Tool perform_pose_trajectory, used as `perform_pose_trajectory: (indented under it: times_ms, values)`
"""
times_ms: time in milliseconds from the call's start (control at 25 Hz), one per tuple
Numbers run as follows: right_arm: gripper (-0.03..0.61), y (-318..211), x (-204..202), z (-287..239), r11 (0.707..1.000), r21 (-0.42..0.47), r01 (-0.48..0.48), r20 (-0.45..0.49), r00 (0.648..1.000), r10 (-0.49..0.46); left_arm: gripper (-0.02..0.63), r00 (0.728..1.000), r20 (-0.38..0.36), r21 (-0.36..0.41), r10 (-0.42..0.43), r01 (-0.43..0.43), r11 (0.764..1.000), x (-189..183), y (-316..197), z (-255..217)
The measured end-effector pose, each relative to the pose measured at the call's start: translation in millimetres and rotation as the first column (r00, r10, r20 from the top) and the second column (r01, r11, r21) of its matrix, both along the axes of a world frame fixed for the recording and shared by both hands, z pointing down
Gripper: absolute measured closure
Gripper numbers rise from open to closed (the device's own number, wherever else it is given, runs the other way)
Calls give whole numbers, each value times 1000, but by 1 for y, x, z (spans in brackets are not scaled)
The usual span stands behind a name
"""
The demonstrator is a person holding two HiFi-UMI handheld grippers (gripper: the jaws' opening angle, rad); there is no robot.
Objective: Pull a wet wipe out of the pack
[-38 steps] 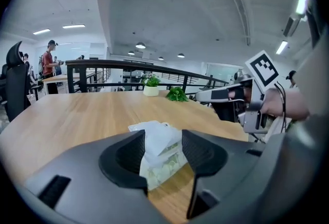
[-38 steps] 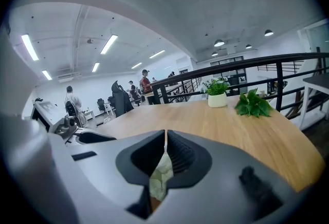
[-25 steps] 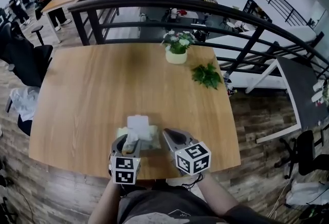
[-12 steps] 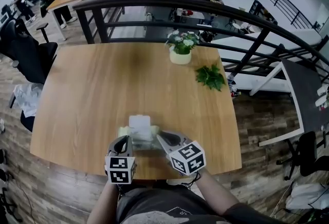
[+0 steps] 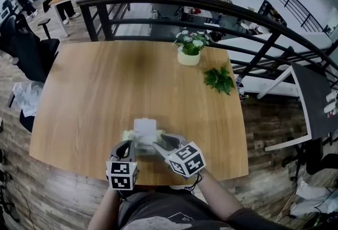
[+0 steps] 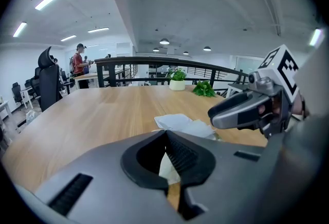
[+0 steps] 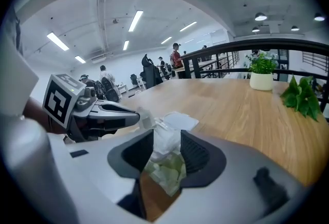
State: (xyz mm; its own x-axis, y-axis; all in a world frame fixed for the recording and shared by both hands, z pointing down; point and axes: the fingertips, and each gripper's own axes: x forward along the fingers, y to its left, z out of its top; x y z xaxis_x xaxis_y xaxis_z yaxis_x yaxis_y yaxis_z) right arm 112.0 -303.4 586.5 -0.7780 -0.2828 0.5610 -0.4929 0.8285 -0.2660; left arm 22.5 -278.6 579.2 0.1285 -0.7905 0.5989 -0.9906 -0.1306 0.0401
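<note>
The pale green wet wipe pack (image 5: 142,136) lies near the table's front edge with its white lid (image 5: 146,125) flipped open. My left gripper (image 5: 128,146) is shut on the pack's left end; a white and tan bit of it is pinched between the jaws (image 6: 167,166). My right gripper (image 5: 157,143) is over the pack from the right. Its jaws are opening, and a crumpled white wipe (image 7: 165,147) sticks up between them above the green pack (image 7: 167,170). The pads do not press the wipe.
A white pot of flowers (image 5: 190,50) and a green leafy sprig (image 5: 218,79) stand at the far right of the wooden table (image 5: 105,92). A black railing (image 5: 174,2) runs behind it. The table's front edge (image 5: 79,168) is just below the grippers.
The left gripper has closed on the pack's end. The right gripper has moved left and down over the pack, and its jaws have parted.
</note>
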Motion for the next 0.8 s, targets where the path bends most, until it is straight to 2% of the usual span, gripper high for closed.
perform_pose_trajectory:
  times_ms: [160, 440, 520, 680, 800]
  values:
    - [410, 5, -13, 11, 999, -6, 51, -44, 998, -51, 598, 1000, -15, -11, -8, 8, 1000, -3, 2, 4]
    - [413, -2, -22, 25, 998, 19, 56, -130, 990, -53, 598, 1000, -28, -16, 2, -2, 1000, -4, 0, 5]
    - [441, -2, -21, 26, 997, 32, 68, -152, 986, -62, 598, 1000, -24, -24, 4, -5, 1000, -4, 1, 7]
    - [540, 3, -21, 25, 992, 34, 121, -177, 978, -113, 598, 1000, -23, -35, 9, -10, 999, -5, 2, 8]
    - [543, 6, -20, 23, 992, 18, 125, -159, 980, -120, 598, 1000, -22, -36, 13, -14, 999, -4, 3, 8]
